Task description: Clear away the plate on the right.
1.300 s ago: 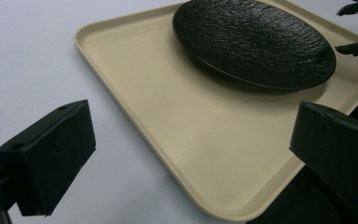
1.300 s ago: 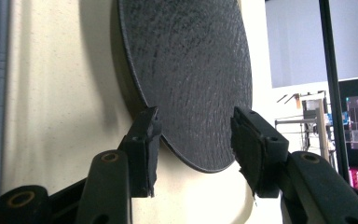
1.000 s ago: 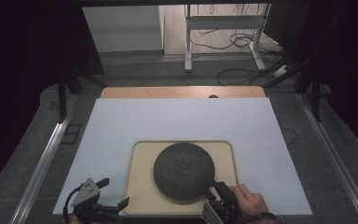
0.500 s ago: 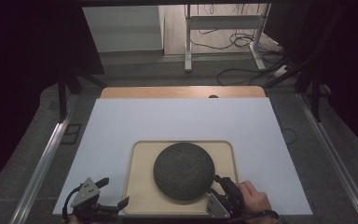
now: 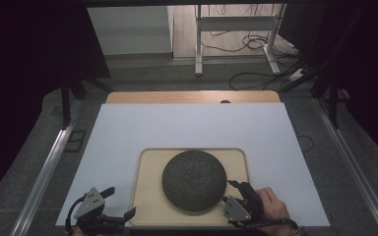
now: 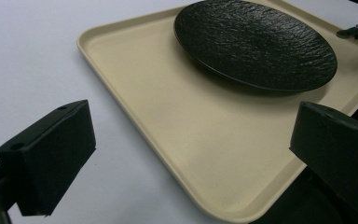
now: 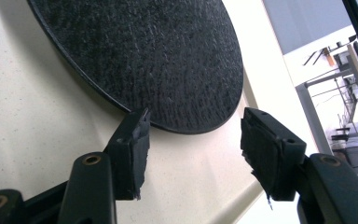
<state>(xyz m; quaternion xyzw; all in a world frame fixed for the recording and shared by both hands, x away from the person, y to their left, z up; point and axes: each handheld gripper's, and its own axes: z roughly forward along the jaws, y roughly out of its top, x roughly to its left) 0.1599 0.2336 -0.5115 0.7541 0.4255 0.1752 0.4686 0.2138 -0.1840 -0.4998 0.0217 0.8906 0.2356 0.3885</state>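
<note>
Over the last second the right gripper (image 5: 237, 192) has drawn back a little toward the near right corner of the tray, and its hand (image 5: 270, 206) has turned slightly; the round, rough-textured black stoneware plate (image 5: 194, 180) has not moved at all. My reading is that the gripper is lining up on the plate's near right rim and no grasp has begun.

In the right gripper view the fingers (image 7: 133, 149) stand moderately wide and hold nothing. The left one lies just beside the plate's edge, perhaps touching it (I cannot tell which), while the other sits clear of the rim over bare tray.

The left gripper (image 5: 109, 206) has kept its place at the near left corner. Its fingers (image 6: 51, 154) are spread wide and empty, one over the white worktop (image 5: 187, 125) and the other at the tray's near edge.

The plate lies flat on the pale beige rectangular plastic tray (image 5: 150, 196), slightly right of its middle. Its matte surface is rippled like slate and rises gently toward a thin, low rim (image 7: 182, 126) (little there for a finger to get under). The tray has rounded corners and a shallow raised lip (image 6: 121, 100), and sits near the front of the worktop.
</note>
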